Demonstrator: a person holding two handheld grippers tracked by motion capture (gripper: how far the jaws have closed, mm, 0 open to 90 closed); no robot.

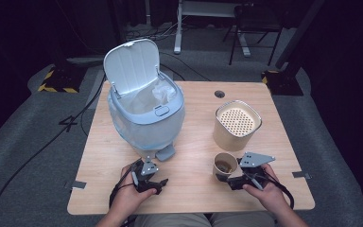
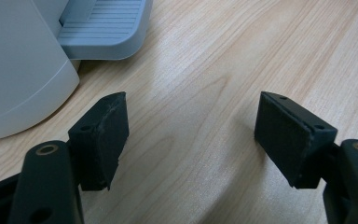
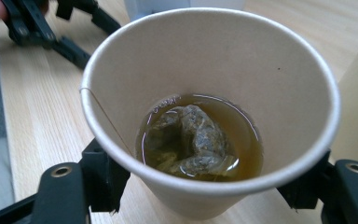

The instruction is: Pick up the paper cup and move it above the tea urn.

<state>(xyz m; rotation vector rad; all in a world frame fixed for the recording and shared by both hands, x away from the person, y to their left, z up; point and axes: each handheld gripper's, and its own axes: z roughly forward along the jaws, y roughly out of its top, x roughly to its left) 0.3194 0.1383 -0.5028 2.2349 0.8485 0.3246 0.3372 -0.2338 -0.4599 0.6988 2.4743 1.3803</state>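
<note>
A brown paper cup (image 1: 224, 165) stands near the table's front right; my right gripper (image 1: 224, 174) is shut on it, a jaw pressing each side. In the right gripper view the cup (image 3: 214, 70) holds a little brown tea with a wet tea bag (image 3: 193, 140), whose string (image 3: 105, 114) hangs over the rim, and my right gripper (image 3: 204, 186) clamps the lower wall. My left gripper (image 1: 152, 172) rests low at the front left, open. In the left gripper view the left gripper (image 2: 191, 135) has bare wood between its pads.
A pale blue pedal bin (image 1: 146, 118) with a plastic liner stands at the left, lid (image 1: 132, 64) raised, pedal (image 1: 165, 152) facing my left gripper. A tan canister (image 1: 236, 125) with a perforated insert stands just behind the cup. The wooden table (image 1: 194, 189) has a cable hole at the back.
</note>
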